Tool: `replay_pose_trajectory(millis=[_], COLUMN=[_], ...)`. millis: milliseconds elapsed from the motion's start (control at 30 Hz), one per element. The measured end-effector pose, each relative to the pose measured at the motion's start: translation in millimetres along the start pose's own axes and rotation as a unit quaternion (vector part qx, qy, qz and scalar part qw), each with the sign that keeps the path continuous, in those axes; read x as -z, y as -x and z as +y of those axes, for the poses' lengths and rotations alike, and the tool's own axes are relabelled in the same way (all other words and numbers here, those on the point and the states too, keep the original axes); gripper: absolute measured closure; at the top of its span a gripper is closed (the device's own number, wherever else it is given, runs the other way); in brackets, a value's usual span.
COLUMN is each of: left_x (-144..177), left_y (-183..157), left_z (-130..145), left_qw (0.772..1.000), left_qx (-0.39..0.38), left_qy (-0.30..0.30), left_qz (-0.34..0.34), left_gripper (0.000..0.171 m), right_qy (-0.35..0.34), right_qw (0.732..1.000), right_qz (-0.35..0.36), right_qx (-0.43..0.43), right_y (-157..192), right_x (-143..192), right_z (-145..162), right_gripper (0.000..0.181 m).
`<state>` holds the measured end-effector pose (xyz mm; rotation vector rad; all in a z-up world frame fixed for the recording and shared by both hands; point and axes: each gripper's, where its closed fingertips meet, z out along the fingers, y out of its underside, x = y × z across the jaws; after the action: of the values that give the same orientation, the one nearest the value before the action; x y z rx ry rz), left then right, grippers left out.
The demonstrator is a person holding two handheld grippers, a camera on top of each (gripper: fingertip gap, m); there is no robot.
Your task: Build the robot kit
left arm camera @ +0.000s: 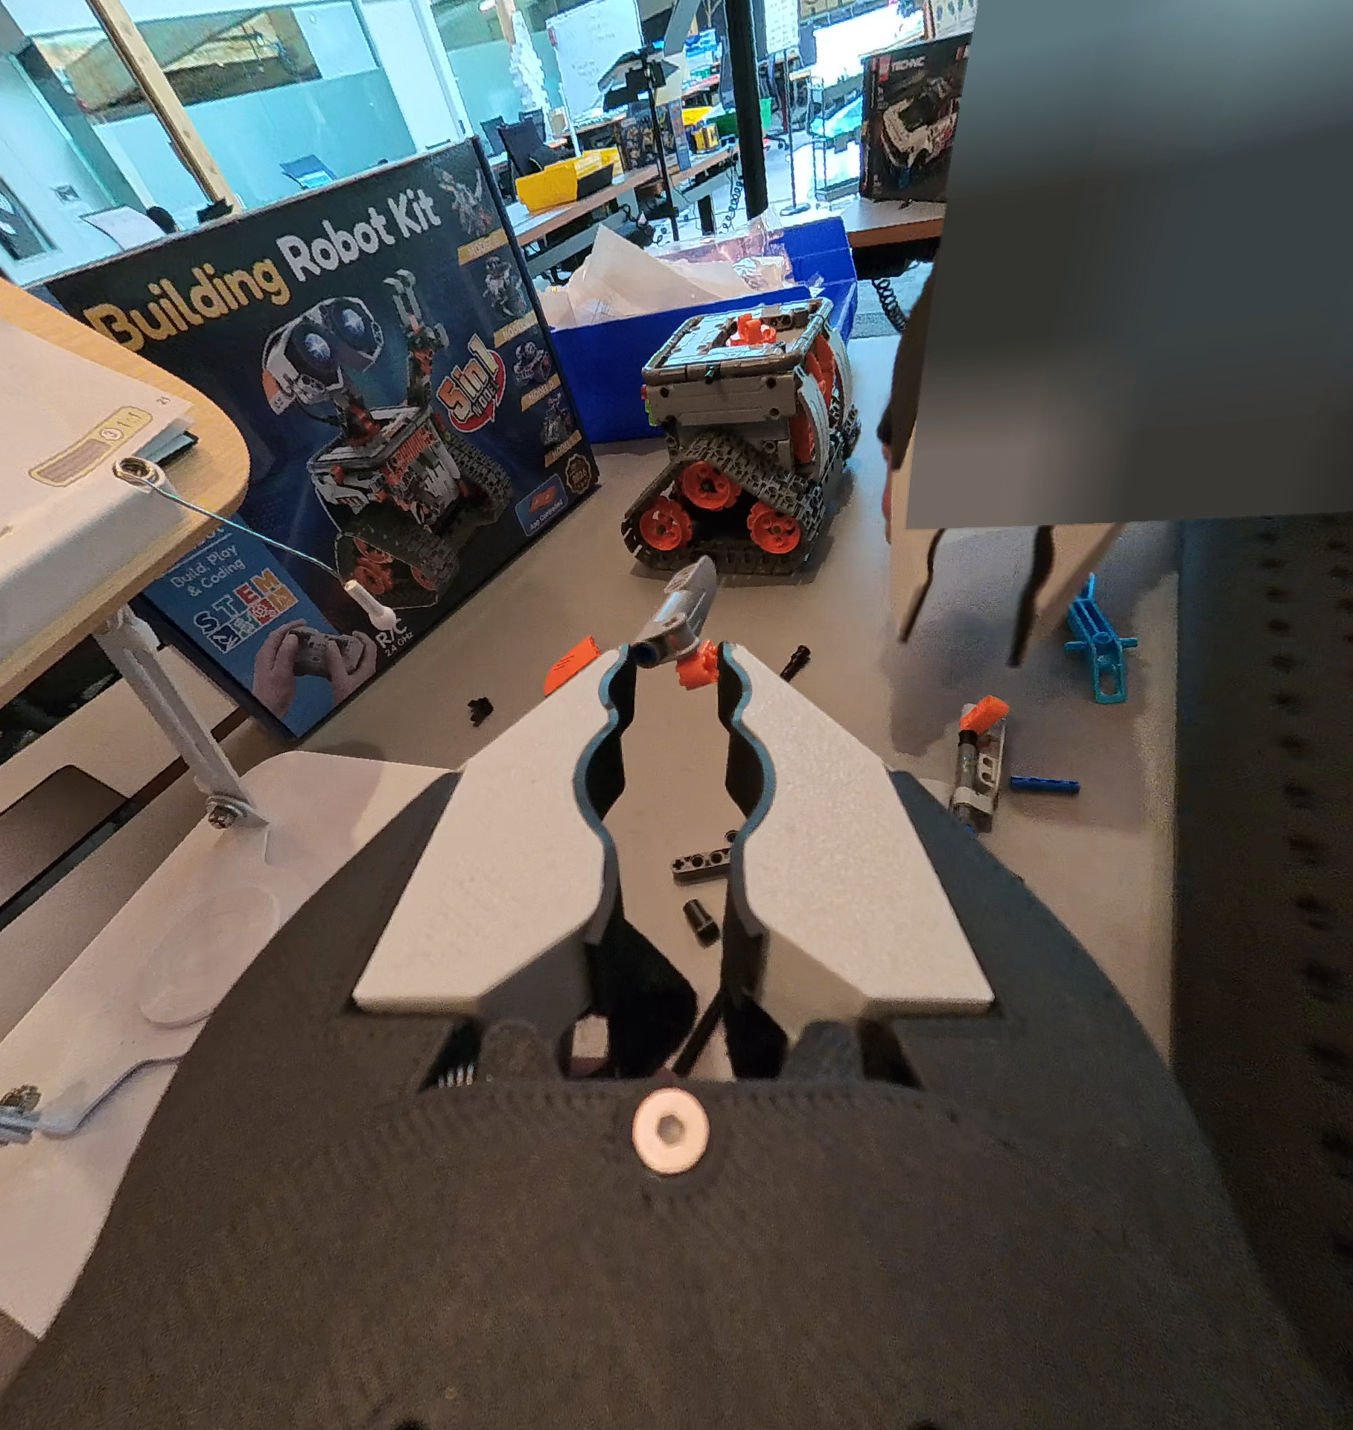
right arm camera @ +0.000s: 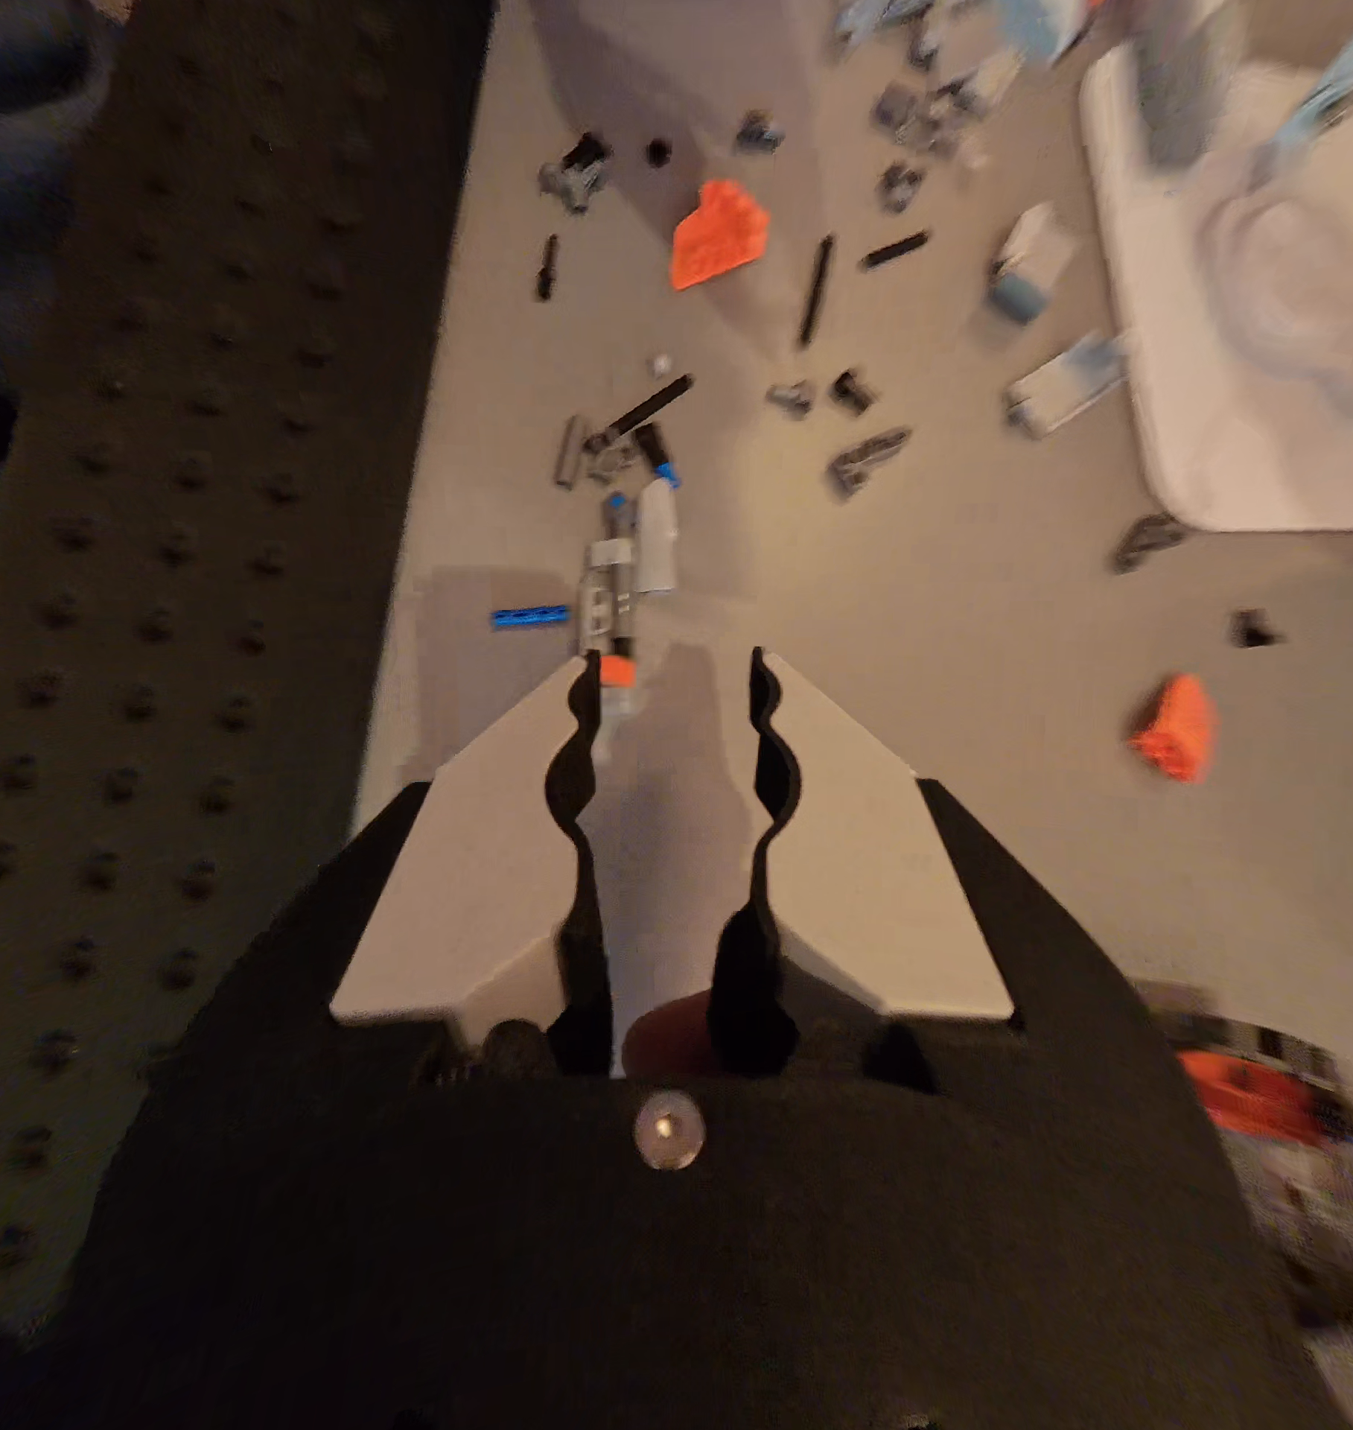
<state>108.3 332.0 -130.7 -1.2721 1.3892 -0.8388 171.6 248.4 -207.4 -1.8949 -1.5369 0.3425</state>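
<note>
Left tool grips grey-orange piece; right tool seemingly empty, blurred.

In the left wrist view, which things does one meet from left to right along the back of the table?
Robot kit box → blue bin → tracked brick robot → light blue brick piece.

The right gripper hangs over the table, its fingers spread with nothing between them. A grey-and-orange brick assembly lies at its left fingertip, a blue beam at eleven o'clock, an orange piece at three o'clock.
</note>
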Motion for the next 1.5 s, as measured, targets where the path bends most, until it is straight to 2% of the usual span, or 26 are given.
replay_pose_trajectory(millis=[67, 233, 400, 533, 633, 733, 933, 1500], left_x=[-1, -3, -3, 0, 1, 3, 4, -5], left_y=[-2, -3, -5, -1, 7, 14, 19, 21], left_z=[0, 2, 3, 2, 1, 0, 2, 8], left_qw=[1.000, 1.000, 1.000, 1.000, 1.000, 0.999, 0.999, 0.997], left_qx=[-0.001, -0.001, -0.002, 0.005, 0.015, 0.029, 0.040, 0.079], left_qy=[0.001, 0.006, 0.007, 0.002, -0.004, -0.010, -0.010, -0.016], left_qz=[0.002, 0.007, 0.010, 0.004, -0.012, -0.022, -0.030, -0.007], left_gripper=[0.151, 0.151, 0.151, 0.151, 0.151, 0.151, 0.151, 0.152], right_qy=[0.006, 0.016, 0.025, 0.022, 0.006, -0.008, 0.002, -0.024], right_qw=[0.999, 0.998, 0.998, 0.998, 1.000, 0.998, 0.974, 0.927], right_qz=[-0.033, -0.057, -0.054, -0.046, -0.012, 0.055, 0.192, 0.340], right_qx=[-0.023, -0.026, -0.025, -0.022, 0.001, 0.034, 0.117, 0.153], right_y=[10, 22, 20, 16, 4, -17, -51, -90], right_x=[-9, -28, -38, -40, -38, -29, -16, 17], right_z=[11, 23, 27, 27, 20, 10, 1, -16], right_gripper=[0.143, 0.144, 0.167, 0.168, 0.168, 0.168, 0.168, 0.168])
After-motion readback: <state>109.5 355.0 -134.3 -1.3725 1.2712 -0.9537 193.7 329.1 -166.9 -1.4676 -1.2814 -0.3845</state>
